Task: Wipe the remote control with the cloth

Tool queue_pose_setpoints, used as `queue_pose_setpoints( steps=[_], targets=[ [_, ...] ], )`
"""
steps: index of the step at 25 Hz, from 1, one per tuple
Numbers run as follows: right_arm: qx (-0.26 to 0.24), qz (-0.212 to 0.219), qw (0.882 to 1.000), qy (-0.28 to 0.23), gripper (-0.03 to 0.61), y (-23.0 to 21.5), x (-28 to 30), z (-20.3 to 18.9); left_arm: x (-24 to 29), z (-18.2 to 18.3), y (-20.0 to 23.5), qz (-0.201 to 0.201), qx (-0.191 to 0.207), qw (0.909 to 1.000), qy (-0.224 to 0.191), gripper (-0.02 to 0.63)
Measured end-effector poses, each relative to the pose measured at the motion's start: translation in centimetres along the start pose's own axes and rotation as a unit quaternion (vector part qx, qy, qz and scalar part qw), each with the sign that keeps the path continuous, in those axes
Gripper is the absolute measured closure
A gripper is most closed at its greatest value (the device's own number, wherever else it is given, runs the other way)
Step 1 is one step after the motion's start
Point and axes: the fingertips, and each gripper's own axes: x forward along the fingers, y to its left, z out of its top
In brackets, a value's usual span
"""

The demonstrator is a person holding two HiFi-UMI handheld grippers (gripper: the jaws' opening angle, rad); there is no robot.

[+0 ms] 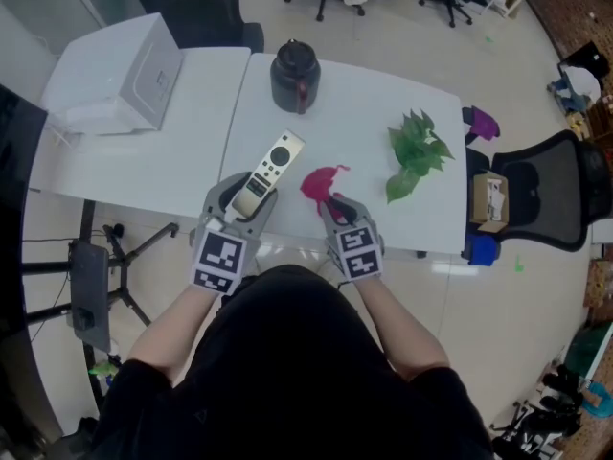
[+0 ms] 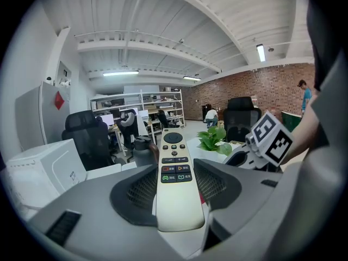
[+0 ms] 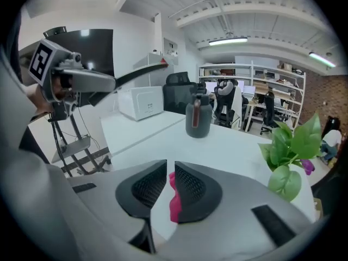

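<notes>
at the near edge of the white table (image 1: 364, 103), the remote control (image 1: 271, 168) lies lengthwise between the jaws of the left gripper (image 1: 247, 199). its button end points away from the person. the jaws stand fairly wide but are closed on it, with a pad pressing on each long edge of its plain lower half. whether its far end rests on the table or hangs just above it cannot be told.

just to the right of it, the pink cloth (image 1: 321, 182) lies bunched on the table. its near end reaches in between the jaws of the right gripper (image 1: 335, 211). those jaws are only a narrow slit apart. the right gripper view shows the cloth lying against one pad with a sliver of daylight at the other, so it sits between them without being squeezed.

the remote looks like a stiff, light bar with a smooth shell. it is likely to slip if pinched near a rounded end, so the long edges of the bare lower half seem the safest hold. that hold also leaves the button face open for wiping. the cloth is soft and limp and will fold and trail. a thick gather near its middle would probably give the pads more to bite on than a loose corner.

cloth and remote are near each other but not touching.
</notes>
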Motion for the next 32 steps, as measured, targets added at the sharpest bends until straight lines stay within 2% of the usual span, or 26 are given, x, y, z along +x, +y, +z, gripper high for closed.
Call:
queue_pose_setpoints(
  steps=[2,5,8,11,17,19,21,25,32],
  targets=[
    [-0.006,0.000,1.000,0.028,0.495,-0.6,2.0,-1.5,-0.3,0.2,-0.2,0.002,-0.001,1.0000,0.000,0.403],
    [-0.018,-0.006,0.997,0.076,0.388,-1.7,5.0,-4.0,-0.7,0.4,-0.6,0.001,0.004,1.0000,-0.003,0.403],
    [-0.038,-0.003,0.991,0.126,0.350,-2.3,7.6,-6.2,-1.0,0.7,-1.0,0.000,0.010,0.9999,-0.005,0.403],
    [-0.042,0.005,0.985,0.164,0.347,-2.7,9.5,-7.8,-1.5,1.1,-1.2,0.004,0.006,0.9999,-0.008,0.403],
    [-0.015,0.010,0.975,0.220,0.348,-3.8,11.0,-9.9,-2.1,1.6,-1.6,0.000,0.030,0.9995,-0.013,0.403],
    [0.007,0.024,0.973,0.231,0.393,-3.4,11.1,-10.4,-2.3,1.7,-1.5,0.005,0.023,0.9996,-0.013,0.403],
    [0.013,0.027,0.973,0.228,0.431,-3.1,11.2,-10.3,-2.4,1.7,-1.4,0.010,0.017,0.9997,-0.011,0.403],
    [0.018,0.024,0.978,0.208,0.459,-3.2,10.5,-9.0,-2.2,1.4,-1.4,0.009,0.025,0.9996,-0.010,0.403],
    [0.022,0.024,0.997,0.074,0.460,-3.7,5.3,-1.7,-0.9,1.1,-1.0,0.009,0.038,0.9992,-0.010,0.403]
  ],
)
